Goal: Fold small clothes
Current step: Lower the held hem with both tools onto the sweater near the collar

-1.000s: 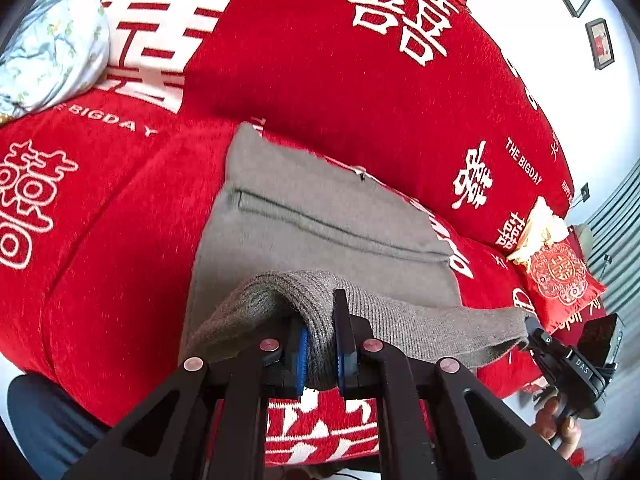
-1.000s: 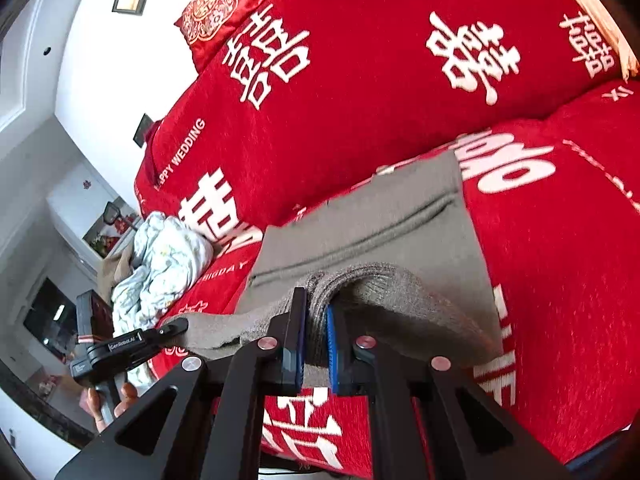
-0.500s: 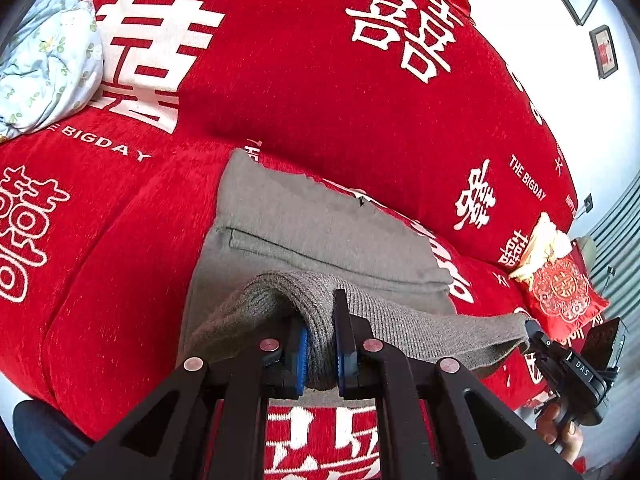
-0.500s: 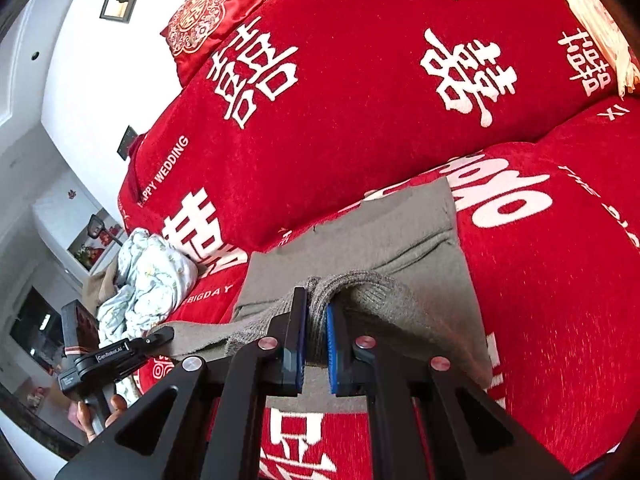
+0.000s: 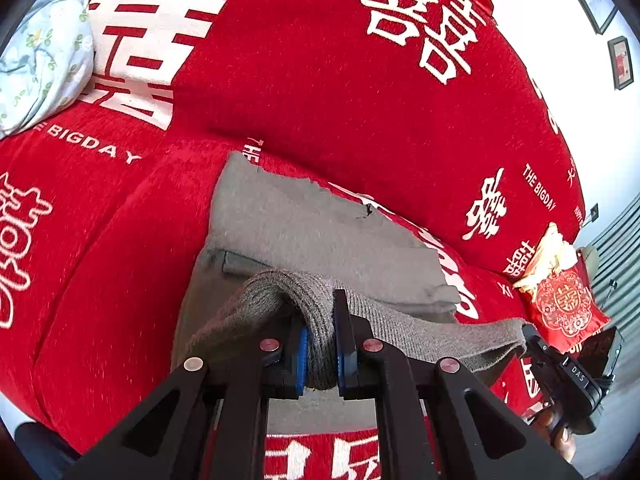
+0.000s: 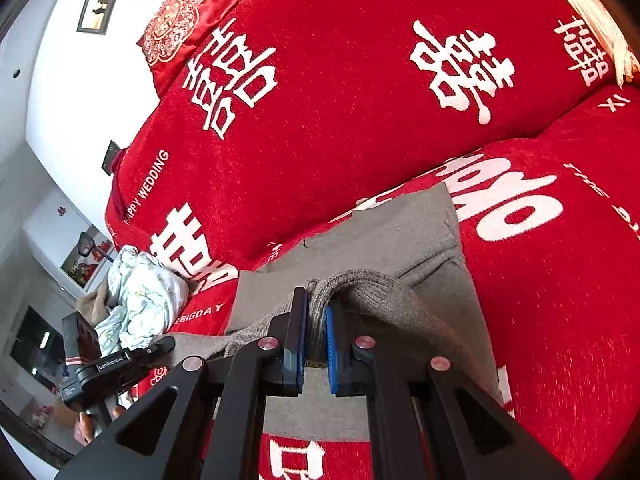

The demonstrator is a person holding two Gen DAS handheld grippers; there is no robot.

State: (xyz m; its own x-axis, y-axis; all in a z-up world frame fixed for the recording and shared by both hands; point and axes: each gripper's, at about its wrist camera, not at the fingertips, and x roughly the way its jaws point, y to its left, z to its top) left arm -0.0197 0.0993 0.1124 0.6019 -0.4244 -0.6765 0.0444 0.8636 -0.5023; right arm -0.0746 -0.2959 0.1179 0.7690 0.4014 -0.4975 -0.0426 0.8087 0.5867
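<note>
Grey knitted clothing (image 5: 320,240) is spread out on the seat of a red sofa (image 5: 320,80). Its far part lies flat on the seat cushion. Its near edge, a thick ribbed band, is lifted off the seat and stretched between the two grippers.

One bunch of the ribbed band is pinched by the left gripper (image 5: 320,344). Its blue pads (image 5: 301,360) are pressed tight on the cloth, with only the folded knit between them. From there the band is stretched across to the right side of the left wrist picture, where its other end is held by the right gripper (image 5: 532,340). Part of a hand (image 5: 560,436) is seen under that gripper.

In the right wrist picture, the right gripper (image 6: 316,336) is clamped on the band in the same way, with the cloth squeezed between its blue pads (image 6: 331,352). The left gripper (image 6: 160,346) is seen at the left edge of that picture, where the other end of the band is held. A few fingers (image 6: 86,432) are seen under it.

White signs and the words "THE BIGDAY" are printed on the sofa cover. A pale blue flowered bundle of cloth (image 5: 44,60) is left on the seat, well apart from the grey clothing. A red cushion with a round pattern (image 5: 564,304) is set at the other end of the sofa. Framed pictures (image 6: 100,6) are hung on the white wall (image 6: 64,92).
</note>
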